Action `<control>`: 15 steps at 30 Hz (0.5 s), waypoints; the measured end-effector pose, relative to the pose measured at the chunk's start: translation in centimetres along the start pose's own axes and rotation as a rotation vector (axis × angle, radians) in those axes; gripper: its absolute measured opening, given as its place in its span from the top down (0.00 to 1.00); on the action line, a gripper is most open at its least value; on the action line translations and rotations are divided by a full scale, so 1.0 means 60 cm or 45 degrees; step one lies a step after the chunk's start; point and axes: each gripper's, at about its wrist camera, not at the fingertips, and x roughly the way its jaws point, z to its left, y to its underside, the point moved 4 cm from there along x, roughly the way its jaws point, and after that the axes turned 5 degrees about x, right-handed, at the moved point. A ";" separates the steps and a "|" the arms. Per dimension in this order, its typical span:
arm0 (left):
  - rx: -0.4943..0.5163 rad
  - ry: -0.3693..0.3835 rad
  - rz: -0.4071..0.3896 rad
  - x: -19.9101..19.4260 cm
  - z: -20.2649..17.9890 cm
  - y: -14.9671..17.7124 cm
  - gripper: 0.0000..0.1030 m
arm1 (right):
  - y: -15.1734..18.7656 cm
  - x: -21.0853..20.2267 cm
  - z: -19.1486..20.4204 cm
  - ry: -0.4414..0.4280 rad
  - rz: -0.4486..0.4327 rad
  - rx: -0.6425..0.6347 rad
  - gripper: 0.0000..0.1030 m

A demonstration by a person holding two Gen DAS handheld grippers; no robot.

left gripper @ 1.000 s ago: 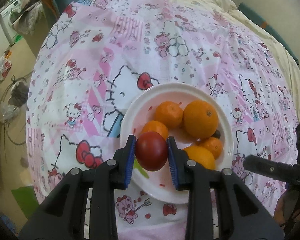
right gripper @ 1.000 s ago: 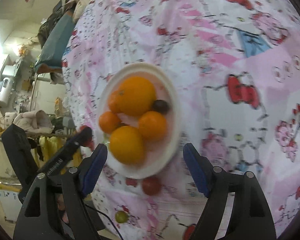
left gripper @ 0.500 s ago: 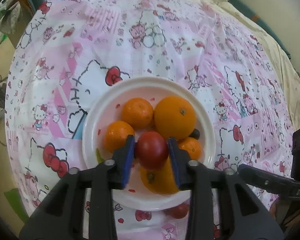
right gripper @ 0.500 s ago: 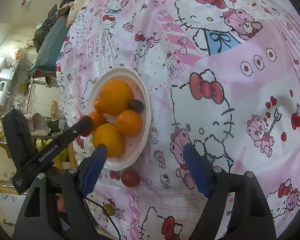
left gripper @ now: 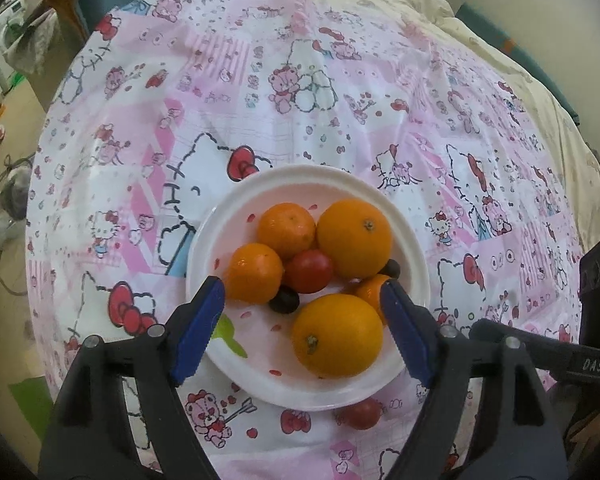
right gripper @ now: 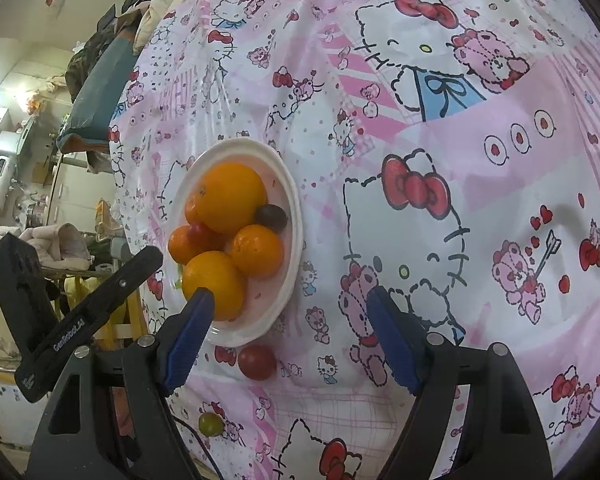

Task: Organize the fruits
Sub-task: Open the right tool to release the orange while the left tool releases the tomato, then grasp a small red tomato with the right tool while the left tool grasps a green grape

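Note:
A white plate [left gripper: 220, 240] [right gripper: 292, 208] on the Hello Kitty cloth holds several oranges [left gripper: 354, 238] [right gripper: 232, 196], a red tomato [left gripper: 309, 271] [right gripper: 198, 233] among them, and two dark plums [left gripper: 285, 300] [right gripper: 272, 216]. My left gripper [left gripper: 302, 330] is open and empty over the plate's near half. Another red tomato [left gripper: 362, 413] [right gripper: 257, 361] lies on the cloth just off the plate's near rim. A small green fruit [right gripper: 211, 424] lies nearer the cloth's edge. My right gripper [right gripper: 288, 340] is open and empty, above the loose tomato.
The patterned cloth [left gripper: 300, 100] [right gripper: 480, 160] covers a bed. The left gripper's body [right gripper: 80, 320] shows at the left of the right wrist view; the right gripper's body [left gripper: 560, 352] shows at the right of the left wrist view. Room clutter [right gripper: 28, 200] lies beyond the edge.
My left gripper has opened and let go of the red tomato, which now rests among the oranges on the plate. My right gripper has moved closer over the loose tomato.

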 end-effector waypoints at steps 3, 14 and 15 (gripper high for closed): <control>-0.004 -0.012 -0.045 -0.020 0.004 0.000 0.25 | 0.002 -0.002 0.006 0.004 -0.007 -0.015 0.21; 0.060 -0.108 -0.119 -0.092 0.012 0.036 0.25 | 0.034 -0.009 0.032 0.015 -0.005 -0.091 0.22; 0.060 -0.111 -0.120 -0.096 0.014 0.041 0.25 | 0.039 -0.010 0.035 0.015 -0.004 -0.104 0.21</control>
